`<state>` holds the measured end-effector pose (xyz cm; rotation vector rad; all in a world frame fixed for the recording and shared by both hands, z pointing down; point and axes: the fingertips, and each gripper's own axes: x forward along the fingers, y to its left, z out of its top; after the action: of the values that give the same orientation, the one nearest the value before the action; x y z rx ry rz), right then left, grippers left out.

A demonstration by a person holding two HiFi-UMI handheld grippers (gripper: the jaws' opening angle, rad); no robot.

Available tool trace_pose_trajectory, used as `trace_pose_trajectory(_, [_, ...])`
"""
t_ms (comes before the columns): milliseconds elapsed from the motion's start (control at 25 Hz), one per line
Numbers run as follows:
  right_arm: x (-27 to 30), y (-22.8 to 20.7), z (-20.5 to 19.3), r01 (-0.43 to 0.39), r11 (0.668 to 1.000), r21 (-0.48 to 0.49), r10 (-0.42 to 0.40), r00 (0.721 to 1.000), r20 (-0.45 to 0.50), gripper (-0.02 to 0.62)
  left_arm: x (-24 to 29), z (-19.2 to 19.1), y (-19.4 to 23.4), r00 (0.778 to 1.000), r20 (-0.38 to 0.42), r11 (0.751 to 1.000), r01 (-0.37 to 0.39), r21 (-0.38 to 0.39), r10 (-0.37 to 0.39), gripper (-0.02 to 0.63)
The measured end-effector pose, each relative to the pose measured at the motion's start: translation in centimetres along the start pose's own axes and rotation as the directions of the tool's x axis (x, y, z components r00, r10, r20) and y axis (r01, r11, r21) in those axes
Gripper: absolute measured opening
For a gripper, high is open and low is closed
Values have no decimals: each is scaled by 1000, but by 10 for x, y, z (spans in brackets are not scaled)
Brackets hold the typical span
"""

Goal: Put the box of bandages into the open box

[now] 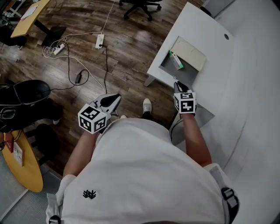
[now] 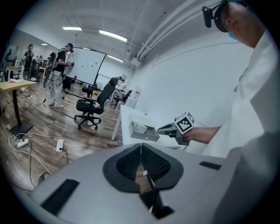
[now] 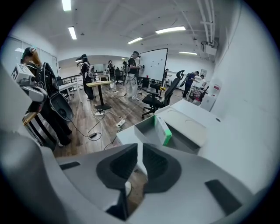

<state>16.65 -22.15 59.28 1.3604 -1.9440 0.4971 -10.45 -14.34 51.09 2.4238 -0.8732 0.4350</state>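
Observation:
The box of bandages, white with a green end, stands on edge inside the open grey box at the near corner of the white table; the box's lid lies folded back. My right gripper hovers just short of that box, pointing at it, its jaws a narrow gap apart with nothing between them. The right gripper view shows the bandage box ahead in the open box. My left gripper hangs over the wooden floor, shut and empty.
A power strip and cables trail across the floor. An office chair stands beyond the table, and a yellow round table at the lower left. Several people stand by a whiteboard.

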Motion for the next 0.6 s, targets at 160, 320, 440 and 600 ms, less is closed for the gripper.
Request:
trace_pose_trajectory(160, [-15, 43, -13, -48, 999, 23, 48, 999, 3, 18, -18, -14, 5, 1000, -2, 1000, 0, 8, 0, 9])
trace_pose_trajectory(320, [-33, 86, -20, -98, 995, 27, 98, 995, 14, 11, -34, -21, 2, 1000, -6, 999, 11, 35, -10, 9])
trace_pose_trajectory(440, [-46, 110, -25, -127, 992, 20, 126, 992, 26, 11, -39, -26, -4, 1000, -5, 998, 29, 52, -29, 9])
trace_pose_trajectory(600, [-60, 129, -28, -139, 990, 5, 139, 989, 50, 8, -46, -32, -9, 999, 2, 997, 46, 56, -46, 9])
